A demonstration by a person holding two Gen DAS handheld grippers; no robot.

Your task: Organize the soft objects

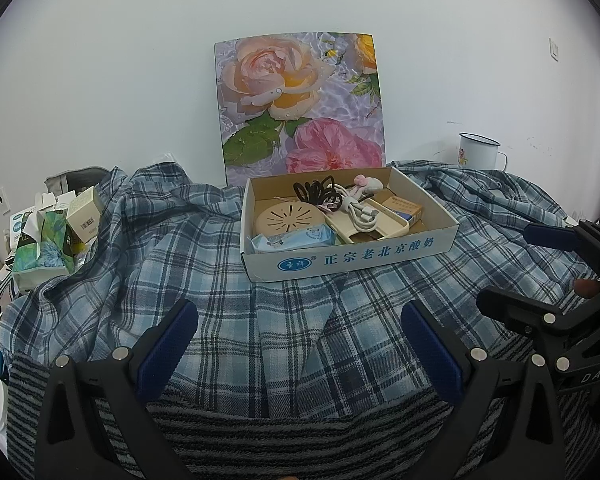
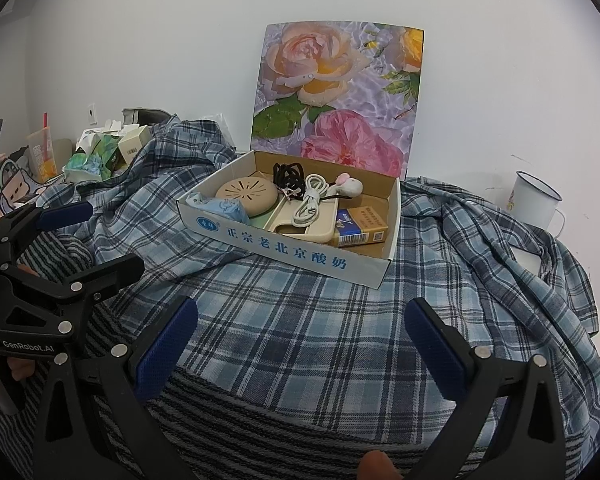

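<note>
Plaid shirt (image 1: 228, 280) looks light, limp and will sag, so pinch a bunched fold near its 9 o'clock edge; left gripper (image 1: 300, 340) and right gripper (image 2: 301, 340) fingers apart, empty.

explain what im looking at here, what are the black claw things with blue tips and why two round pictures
The claws are two hand-held grippers, one in each of a person's hands, each with a fisheye camera looking along its fingers; that gives two round pictures. One picture is from the left gripper, the other from the right gripper; each also shows its partner at the edge. Both are open and hold nothing. Below them lies a rumpled blue plaid shirt over a striped cloth. On the shirt sits a cardboard box of small items, such as a white cable. A flower picture leans on the wall, beside a white mug.
</note>
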